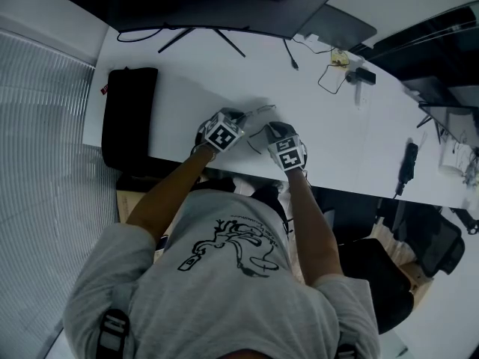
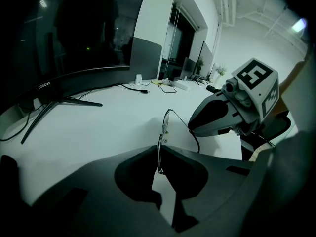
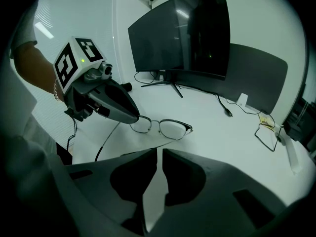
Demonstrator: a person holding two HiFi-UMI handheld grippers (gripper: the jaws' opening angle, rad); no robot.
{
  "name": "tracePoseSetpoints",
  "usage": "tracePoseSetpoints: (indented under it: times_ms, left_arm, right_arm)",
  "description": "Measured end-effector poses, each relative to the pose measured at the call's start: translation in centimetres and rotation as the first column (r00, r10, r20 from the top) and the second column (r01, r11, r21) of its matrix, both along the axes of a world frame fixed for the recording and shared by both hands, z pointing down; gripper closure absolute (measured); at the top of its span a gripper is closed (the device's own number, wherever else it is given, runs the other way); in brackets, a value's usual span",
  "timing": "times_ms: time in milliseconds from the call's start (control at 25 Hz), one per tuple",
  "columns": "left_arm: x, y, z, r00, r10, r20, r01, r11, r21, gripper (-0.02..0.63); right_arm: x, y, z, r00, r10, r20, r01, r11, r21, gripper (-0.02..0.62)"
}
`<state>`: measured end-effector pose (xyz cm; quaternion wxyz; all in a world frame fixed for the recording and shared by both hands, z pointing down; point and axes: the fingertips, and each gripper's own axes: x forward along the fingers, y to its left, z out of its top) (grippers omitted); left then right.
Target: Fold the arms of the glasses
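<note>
Thin metal-rimmed glasses are held upright just above the white desk. My left gripper is shut on the rim of one lens, and the frame rises out of its jaws edge-on. In the right gripper view, the left gripper covers that end of the glasses. My right gripper is shut to a narrow slit with nothing showing in it. One arm of the glasses runs past the right gripper's tip; I cannot tell whether they touch. The other arm hangs below the left gripper.
A wide dark monitor stands at the back of the desk, with a second dark panel to its right. A black case lies at the left end. Cables and small items lie at the back right. The desk's front edge is right under my hands.
</note>
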<state>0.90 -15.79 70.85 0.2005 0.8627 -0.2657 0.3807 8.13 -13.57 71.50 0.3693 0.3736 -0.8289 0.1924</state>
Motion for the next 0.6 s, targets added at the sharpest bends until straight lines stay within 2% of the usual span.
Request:
tracePoseSetpoints:
  times_ms: [600]
  left_arm:
    - [0.9, 1.3, -0.2, 0.999, 0.032, -0.003, -0.032, 0.999, 0.002, 0.568]
  right_arm:
    - [-0.3, 0.2, 0.0, 1.0, 0.004, 0.002, -0.004, 1.0, -0.001, 0.551]
